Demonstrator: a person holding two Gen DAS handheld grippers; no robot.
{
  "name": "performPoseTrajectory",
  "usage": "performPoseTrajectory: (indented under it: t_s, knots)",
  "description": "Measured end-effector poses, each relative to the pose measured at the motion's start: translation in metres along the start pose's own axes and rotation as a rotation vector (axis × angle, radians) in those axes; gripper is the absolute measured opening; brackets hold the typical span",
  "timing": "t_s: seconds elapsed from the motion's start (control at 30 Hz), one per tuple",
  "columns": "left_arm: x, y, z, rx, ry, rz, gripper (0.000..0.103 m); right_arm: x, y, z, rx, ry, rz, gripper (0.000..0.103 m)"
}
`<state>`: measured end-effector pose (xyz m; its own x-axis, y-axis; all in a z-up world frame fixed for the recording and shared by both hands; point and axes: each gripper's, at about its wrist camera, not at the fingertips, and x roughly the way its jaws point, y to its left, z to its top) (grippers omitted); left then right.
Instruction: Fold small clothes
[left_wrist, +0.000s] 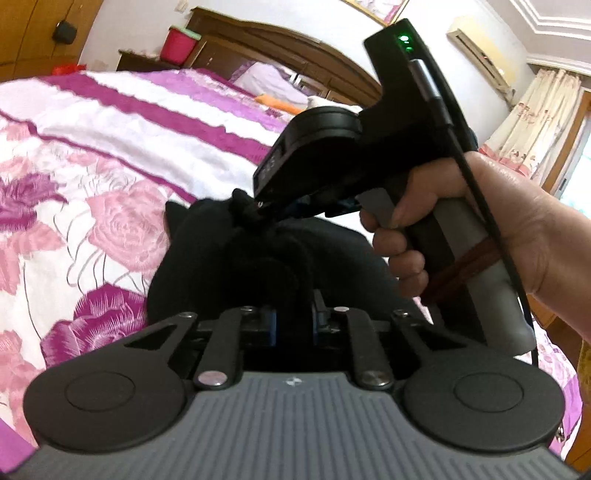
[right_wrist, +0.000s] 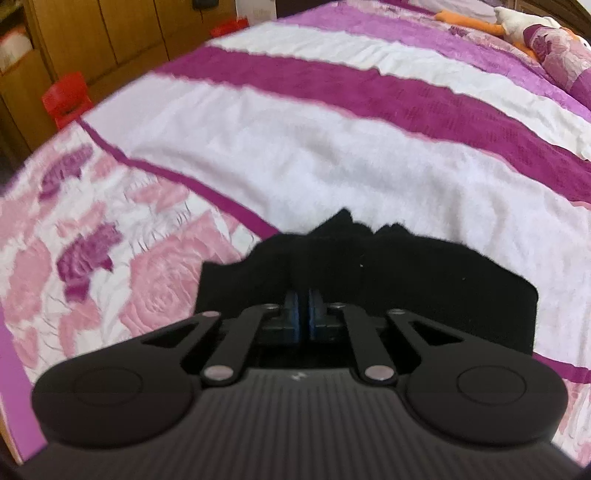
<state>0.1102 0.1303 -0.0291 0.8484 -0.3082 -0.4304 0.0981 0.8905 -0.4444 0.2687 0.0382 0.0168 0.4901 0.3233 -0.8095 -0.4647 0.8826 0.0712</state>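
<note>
**Both grippers on one black garment, held above the bedspread**

Left wrist view: the left gripper points forward into a small black knitted garment, soft and bunched, that hangs directly ahead of its fingers. The blue-padded fingers stand close together with dark cloth between them, so this gripper looks clenched on the garment. Just beyond and above, the right gripper, a black pistol-shaped tool held in the person's right hand, comes in from the right and bites the cloth's upper edge with its tips. The two grips are near each other, the right one farther forward. Below and to the left lies the pink-and-magenta floral bedspread; whether the garment's lower edge touches it cannot be told here.

Right wrist view: the right gripper shows its blue pads nearly together, with only a thin gap, and the black garment spread straight ahead of them. It appears clamped on the cloth's near edge, though the pinch itself is hard to make out. The garment's long axis runs across the view, left to right, with more of it to the right of the fingers.

Judgement: the next fold turns on that crosswise axis; the wider right-hand part would need to be brought over.
</note>
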Motion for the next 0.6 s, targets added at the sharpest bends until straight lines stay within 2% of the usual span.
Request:
performPoseTrajectory:
  t_s: [0.2, 0.33, 0.47, 0.6]
  knots:
    - [-0.022, -0.002, 0.010, 0.043, -0.082, 0.025, 0.016, -0.037, 0.000, 0.010, 0.052, -0.144, 0.071, 0.007]
    - [-0.036, 0.012, 0.013, 0.044, -0.116, 0.063, 0.016, -0.048, 0.015, 0.016, 0.029, -0.194, 0.116, 0.007]
    - [-0.036, 0.031, 0.007, 0.030, -0.096, 0.118, 0.016, -0.039, 0.036, 0.015, -0.011, -0.198, 0.140, 0.007]
    - [-0.031, 0.043, -0.002, 0.010, -0.054, 0.144, 0.016, -0.010, 0.051, 0.007, -0.025, -0.156, 0.136, 0.008]
